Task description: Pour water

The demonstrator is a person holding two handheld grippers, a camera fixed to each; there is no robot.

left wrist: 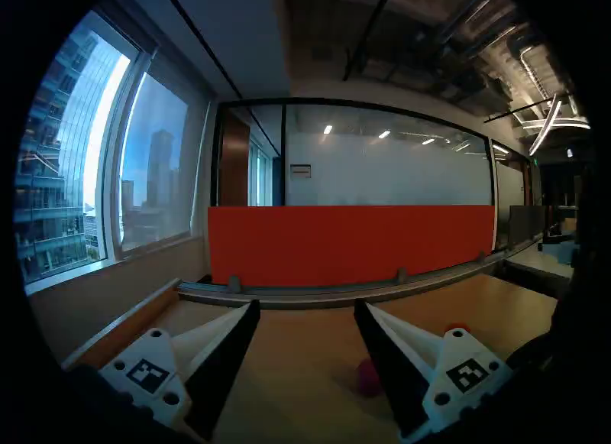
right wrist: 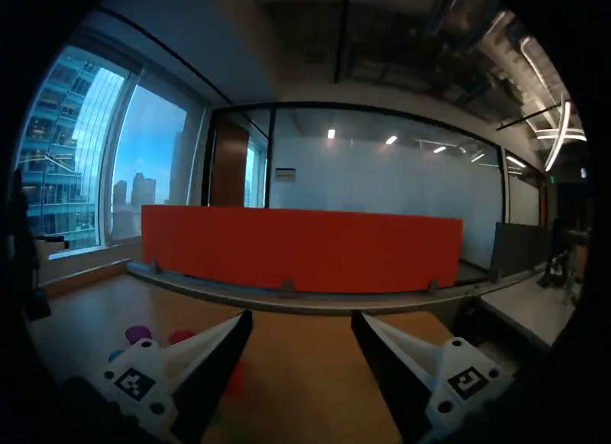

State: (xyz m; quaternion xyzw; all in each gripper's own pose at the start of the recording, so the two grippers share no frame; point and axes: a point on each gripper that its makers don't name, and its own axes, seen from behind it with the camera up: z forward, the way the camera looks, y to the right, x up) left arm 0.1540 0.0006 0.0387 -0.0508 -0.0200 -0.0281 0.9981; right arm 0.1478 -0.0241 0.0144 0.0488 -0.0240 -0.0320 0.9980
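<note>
Cups [right wrist: 138, 334], if the small coloured shapes are such, sit near-left on the tabletop [right wrist: 305, 383]; left tongs [left wrist: 306, 305] and right tongs [right wrist: 302, 314] gape empty; a hasty low reach could knock them over.

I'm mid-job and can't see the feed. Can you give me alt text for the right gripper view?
The right gripper, white with black inner faces, is open and empty above a light wooden desk. A small purple round object and a small pink round object sit at lower left. An orange-red divider panel stands behind them.
</note>
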